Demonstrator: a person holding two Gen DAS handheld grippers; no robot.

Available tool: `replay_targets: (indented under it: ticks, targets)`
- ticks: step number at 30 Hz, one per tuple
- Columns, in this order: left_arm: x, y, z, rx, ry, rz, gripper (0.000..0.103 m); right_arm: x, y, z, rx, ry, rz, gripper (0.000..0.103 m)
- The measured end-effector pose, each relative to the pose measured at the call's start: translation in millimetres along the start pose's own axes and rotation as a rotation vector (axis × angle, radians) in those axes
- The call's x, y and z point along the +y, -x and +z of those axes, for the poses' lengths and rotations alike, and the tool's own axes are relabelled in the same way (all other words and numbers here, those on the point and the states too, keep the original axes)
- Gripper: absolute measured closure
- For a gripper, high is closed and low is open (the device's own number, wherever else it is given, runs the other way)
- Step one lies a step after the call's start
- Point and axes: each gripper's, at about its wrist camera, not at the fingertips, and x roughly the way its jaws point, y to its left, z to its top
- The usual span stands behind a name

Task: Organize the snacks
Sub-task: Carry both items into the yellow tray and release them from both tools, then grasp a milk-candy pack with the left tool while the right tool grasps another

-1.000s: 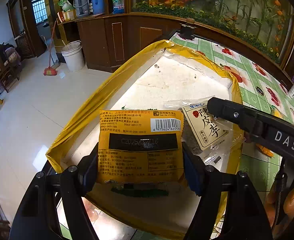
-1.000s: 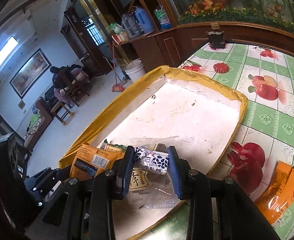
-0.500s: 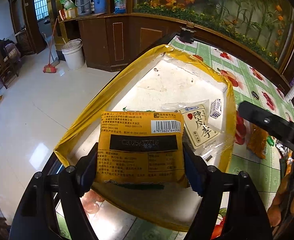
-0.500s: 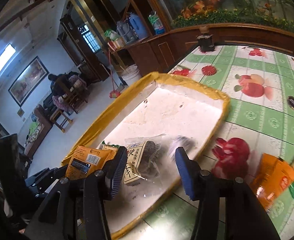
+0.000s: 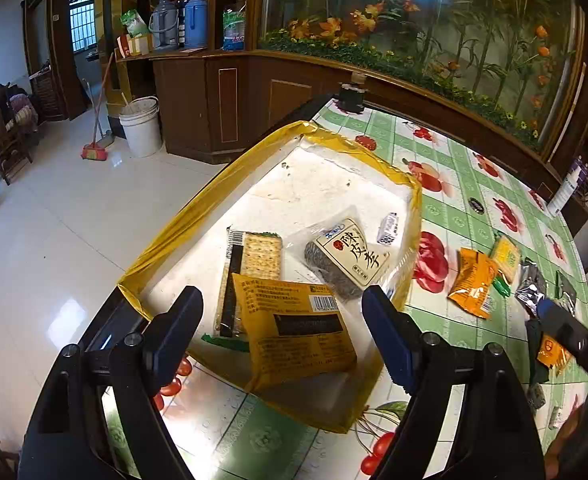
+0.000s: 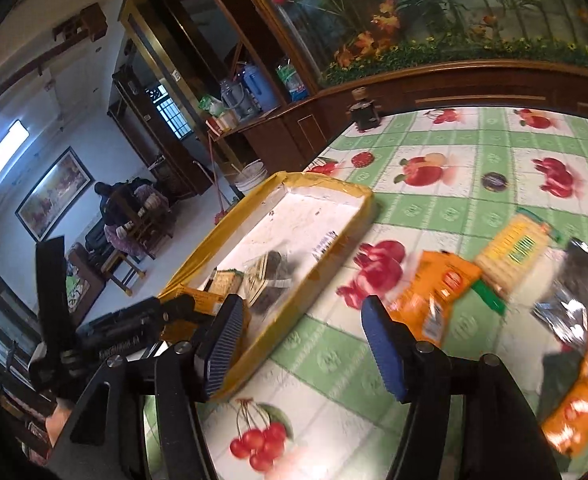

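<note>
A white tray with a yellow taped rim [image 5: 213, 184] [image 6: 261, 188] sits on the green fruit-print tablecloth. In it lie an orange snack packet [image 5: 294, 330], a cracker pack [image 5: 253, 260], a clear bag of dark plums [image 5: 346, 260] and a small spotted candy [image 5: 388, 229]. My left gripper [image 5: 281, 320] hovers above the orange packet, its jaws opening and apart from the packet. My right gripper [image 6: 302, 340] is over the tablecloth beside the tray's near corner, its jaws opening with nothing between them. Loose snacks lie to the right: an orange packet [image 6: 438, 292], a yellow cracker pack [image 6: 514, 248], a silver bag [image 6: 574, 288].
The tray lies along the table's left edge, with tiled floor below. A dark jar [image 5: 352, 98] stands at the table's far end against a wooden cabinet with a planted tank. A white bucket [image 5: 141, 124] and a broom stand on the floor. A seated person [image 6: 113, 208] is far off.
The left gripper let go of the orange packet, which now lies in the tray, and rose. The right gripper released the spotted candy into the tray and swung right over the tablecloth.
</note>
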Motion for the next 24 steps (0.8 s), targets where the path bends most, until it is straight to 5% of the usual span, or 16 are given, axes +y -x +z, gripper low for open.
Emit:
replay_targets:
  ticks: [12,24]
  targets:
    - [-70,8,-35,0.046,-0.126,-0.092,0.021,-71,108,-71,-0.072,-0.137,-0.171,0.034]
    - [-156,17,-86,0.136,-0.323,-0.211,0.021,-118,150,-112,-0.096,-0.224,-0.251,0.034]
